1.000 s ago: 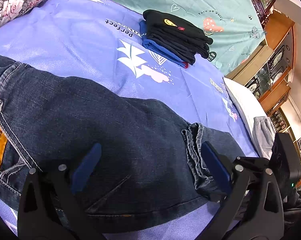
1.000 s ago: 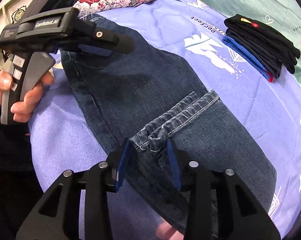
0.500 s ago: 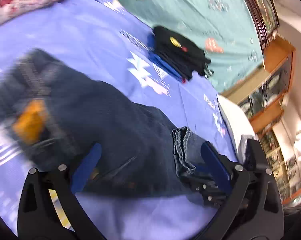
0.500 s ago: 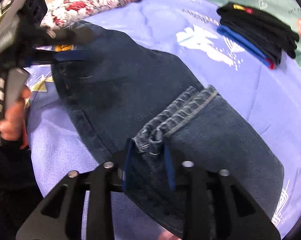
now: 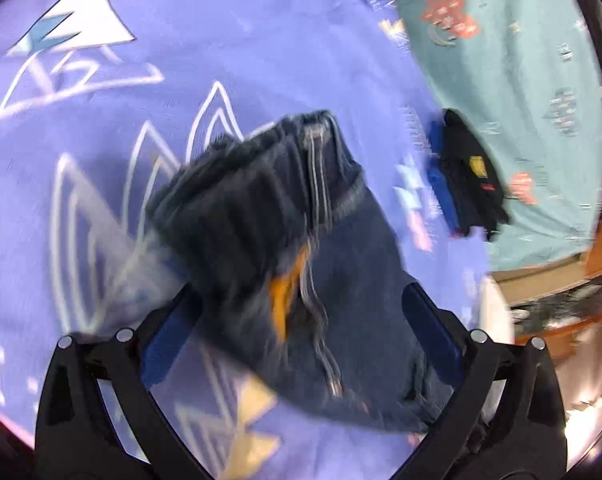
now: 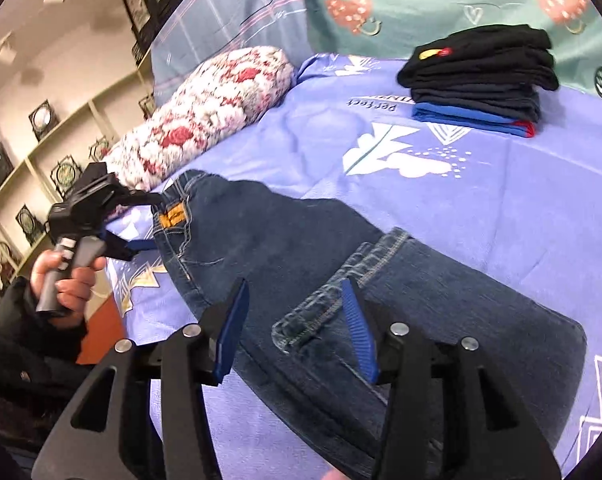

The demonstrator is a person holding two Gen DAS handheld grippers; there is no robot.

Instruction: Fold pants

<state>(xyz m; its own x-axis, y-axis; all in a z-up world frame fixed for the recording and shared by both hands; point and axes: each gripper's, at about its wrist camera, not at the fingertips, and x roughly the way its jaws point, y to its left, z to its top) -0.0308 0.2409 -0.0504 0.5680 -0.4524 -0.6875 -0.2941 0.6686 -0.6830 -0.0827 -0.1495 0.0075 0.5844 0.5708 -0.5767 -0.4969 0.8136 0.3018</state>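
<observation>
Dark blue jeans [image 6: 301, 248] lie on the purple bed sheet [image 6: 481, 208], the legs folded back so the hems [image 6: 341, 284] rest on the thigh area. My right gripper [image 6: 297, 320] is open, its blue pads on either side of the hems and just above them. My left gripper [image 5: 301, 324] is open around the waistband [image 5: 269, 200] near the orange label [image 5: 287, 292]; this view is blurred. In the right wrist view the left gripper [image 6: 141, 224] sits at the waistband by the orange label [image 6: 173, 214].
A stack of folded black and blue clothes [image 6: 481, 76] lies on the far side of the bed. A floral pillow [image 6: 205, 116] lies at the far left. A teal blanket [image 6: 441, 4] covers the back. Shelves with frames [image 6: 41, 152] line the left wall.
My right gripper has opened and let go of the hems, which now lie flat on the jeans. My left gripper has moved to the waistband end.
</observation>
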